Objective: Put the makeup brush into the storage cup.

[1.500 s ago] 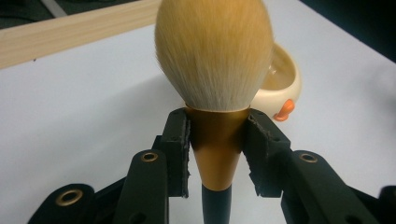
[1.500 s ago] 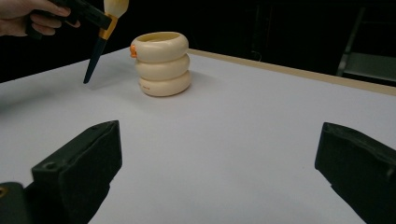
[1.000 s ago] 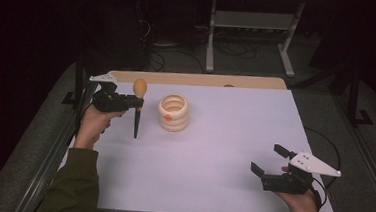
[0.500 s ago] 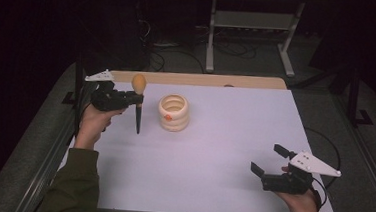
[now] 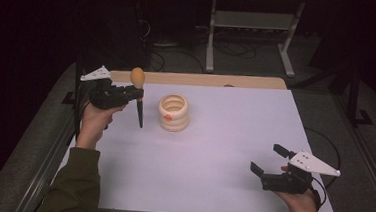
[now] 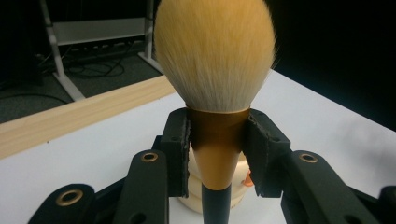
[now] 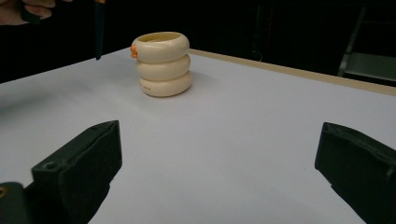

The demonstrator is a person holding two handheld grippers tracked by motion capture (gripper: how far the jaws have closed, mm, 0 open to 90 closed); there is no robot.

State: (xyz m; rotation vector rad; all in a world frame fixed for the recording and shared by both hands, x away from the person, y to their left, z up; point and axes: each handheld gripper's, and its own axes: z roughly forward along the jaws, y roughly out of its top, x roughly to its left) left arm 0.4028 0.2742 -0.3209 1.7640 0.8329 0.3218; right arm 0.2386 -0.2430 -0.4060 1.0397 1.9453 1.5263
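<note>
At the upper left of the high view we have our left gripper [image 5: 135, 96] clamped on the makeup brush [image 5: 138, 98] at its copper ferrule, a light, stiff spot below soft bristles, while our right gripper [image 5: 269, 160] stands apart, empty.

Makeup brush [image 6: 215, 60] with pale golden-tan bristles, coppery metallic collar and black handle, cream ringed holder [image 5: 173, 113] with a small orange spot, white table [image 5: 223, 153] edged by a light wood strip, black grippers, olive-green sleeve [image 5: 77, 188]
</note>
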